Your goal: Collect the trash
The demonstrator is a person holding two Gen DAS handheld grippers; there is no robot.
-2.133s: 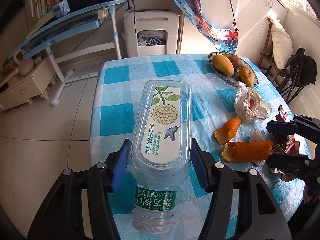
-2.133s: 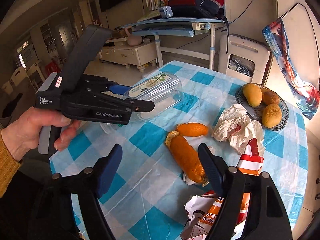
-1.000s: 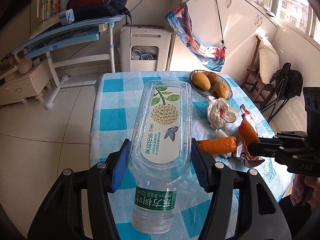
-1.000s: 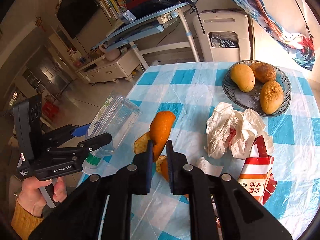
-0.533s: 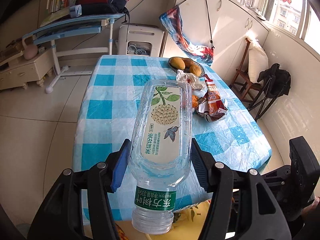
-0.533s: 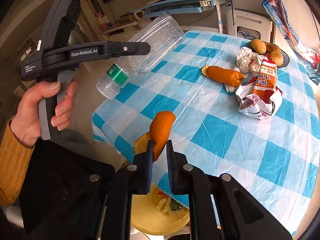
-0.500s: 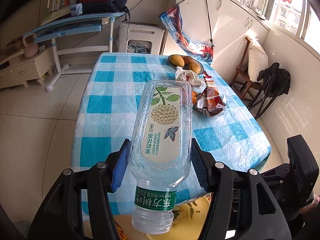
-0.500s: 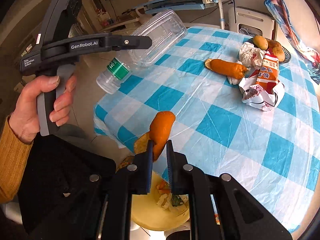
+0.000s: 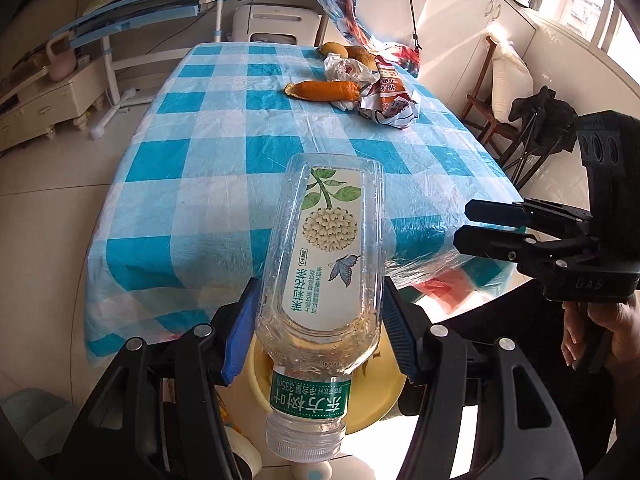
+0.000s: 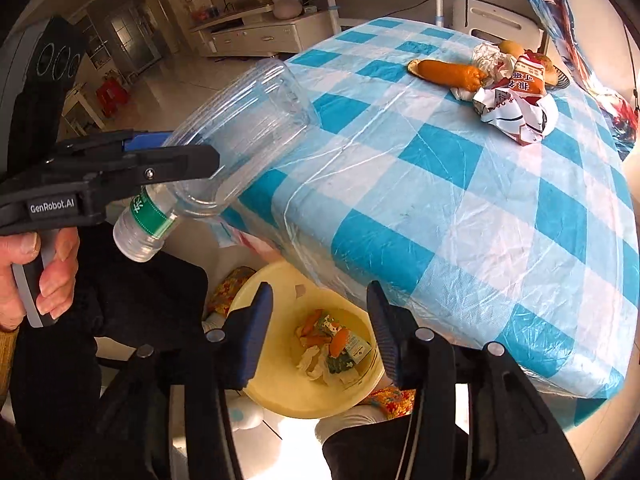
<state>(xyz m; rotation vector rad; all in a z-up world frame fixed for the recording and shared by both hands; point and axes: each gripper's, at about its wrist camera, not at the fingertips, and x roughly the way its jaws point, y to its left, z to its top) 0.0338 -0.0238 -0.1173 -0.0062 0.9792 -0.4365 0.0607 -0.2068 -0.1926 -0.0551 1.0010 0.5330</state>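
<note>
Left wrist view: the left gripper (image 9: 318, 322) has its jaws clenched on a clear plastic bottle (image 9: 326, 256), flat-sided and ribbed, cap end toward the camera. White paper label with a flower and butterfly print; green band at the neck. The bottle hangs off the near edge of the desk (image 9: 224, 152), above a yellow plastic bin (image 9: 384, 396) that shows under it. The desk wears a blue-and-white checked cloth under a glossy, wrinkled plastic sheet. At its far end lie a curled orange peel (image 9: 324, 90), a crumpled white plastic bag (image 9: 346, 70) and a crushed red-and-white snack wrapper (image 9: 390, 100), close together. The right gripper (image 9: 468, 224) sits at the right edge, seen side-on; its black fingers look close together from here.

Right wrist view: the right gripper (image 10: 320, 330) shows its jaws released, wide apart and holding nothing, over the round yellow bin (image 10: 280, 380). Inside the bin: orange peel pieces, white tissue and a small carton (image 10: 330, 346). The left gripper (image 10: 168, 154) grips the bottle (image 10: 240, 132) tilted, cap lowest, just beside the desk (image 10: 460, 208) edge. The peel (image 10: 448, 72) and wrapper (image 10: 516, 100) lie at the far end.
</note>
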